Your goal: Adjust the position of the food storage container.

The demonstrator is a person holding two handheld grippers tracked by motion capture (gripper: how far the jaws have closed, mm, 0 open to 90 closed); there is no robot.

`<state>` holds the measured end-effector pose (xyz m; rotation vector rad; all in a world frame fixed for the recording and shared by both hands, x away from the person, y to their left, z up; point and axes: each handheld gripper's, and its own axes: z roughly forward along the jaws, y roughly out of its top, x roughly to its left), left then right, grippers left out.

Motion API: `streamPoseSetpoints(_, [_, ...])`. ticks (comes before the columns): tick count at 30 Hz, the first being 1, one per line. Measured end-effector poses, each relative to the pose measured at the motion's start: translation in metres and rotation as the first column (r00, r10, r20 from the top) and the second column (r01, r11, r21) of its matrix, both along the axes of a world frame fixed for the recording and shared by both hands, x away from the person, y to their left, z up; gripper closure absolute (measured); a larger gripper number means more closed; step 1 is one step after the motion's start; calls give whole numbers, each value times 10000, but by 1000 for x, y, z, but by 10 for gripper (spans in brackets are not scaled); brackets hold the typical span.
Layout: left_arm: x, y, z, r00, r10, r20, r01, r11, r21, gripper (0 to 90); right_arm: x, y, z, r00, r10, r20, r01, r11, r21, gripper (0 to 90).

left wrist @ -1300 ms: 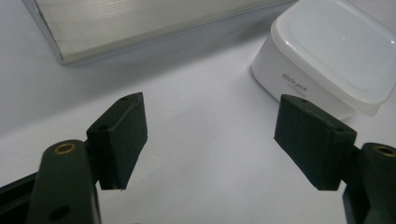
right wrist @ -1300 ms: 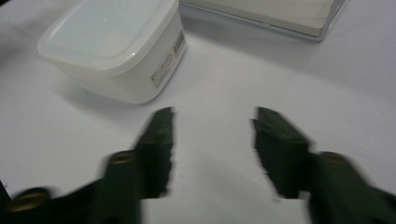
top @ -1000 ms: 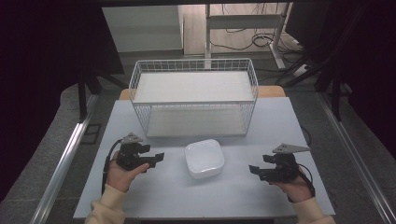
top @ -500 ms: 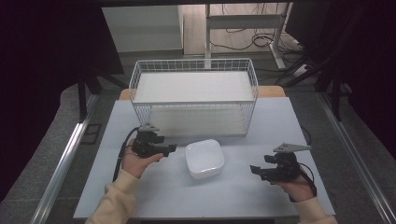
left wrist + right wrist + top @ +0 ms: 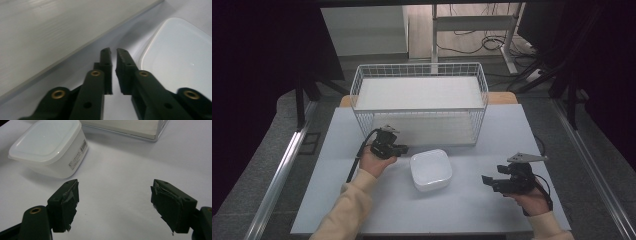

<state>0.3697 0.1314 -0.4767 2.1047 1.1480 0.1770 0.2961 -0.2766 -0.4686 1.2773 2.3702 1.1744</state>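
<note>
lidded white container (image 5: 430, 170) mid-counter (image 5: 472, 210) before wire basket (image 5: 419, 107); left tool (image 5: 393, 149) just closed on nothing beside its corner, perhaps for nudging; right tool (image 5: 488, 181) spread wide, well apart, waiting.

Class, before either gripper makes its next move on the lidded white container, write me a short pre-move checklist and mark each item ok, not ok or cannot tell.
1. Lid seated on the white container: ok, it sits flat all round in the high view.
2. Left gripper empty: ok, its jaws have just been closing, nothing between them.
3. Left gripper ready to grasp: not ok, shut beside the container's edge.
4. Right gripper ready: ok, fingers wide apart, nothing between.
5. Wire basket free to receive: ok, nothing inside but its white liner.
6. Container contents: cannot tell, walls are cloudy.
</note>
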Motion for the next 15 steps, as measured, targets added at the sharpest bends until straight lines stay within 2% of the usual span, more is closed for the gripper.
streamPoseSetpoints(4, [4, -8, -3, 9995, -304, -95, 304, 9995, -6, 892, 0, -2, 1, 9999, -140, -12, 140, 9999, -31, 223])
streamPoseSetpoints(7, [4, -11, -5, 9984, -536, -186, 536, 9986, -9, 898, -1, -3, 3, 9992, -333, 213, 335, 9994, -95, 228])
streamPoseSetpoints(9, [4, -15, -9, 9973, -702, -220, 704, 9975, 64, 898, -1, -4, 4, 9986, -424, 319, 427, 9990, -91, 228])
streamPoseSetpoints(10, [3, -16, -10, 9953, -958, -137, 962, 9949, 294, 898, -1, -4, 5, 9984, -456, 332, 459, 9989, -84, 228])
streamPoseSetpoints(13, [3, -17, -10, 9951, -976, -184, 978, 9951, 120, 899, -1, -6, 5, 9980, -529, 343, 532, 9986, -78, 228])
streamPoseSetpoints(15, [3, -17, -10, 9948, -1010, -111, 1012, 9947, 200, 899, -1, -7, 5, 9978, -575, 332, 577, 9983, -68, 228])
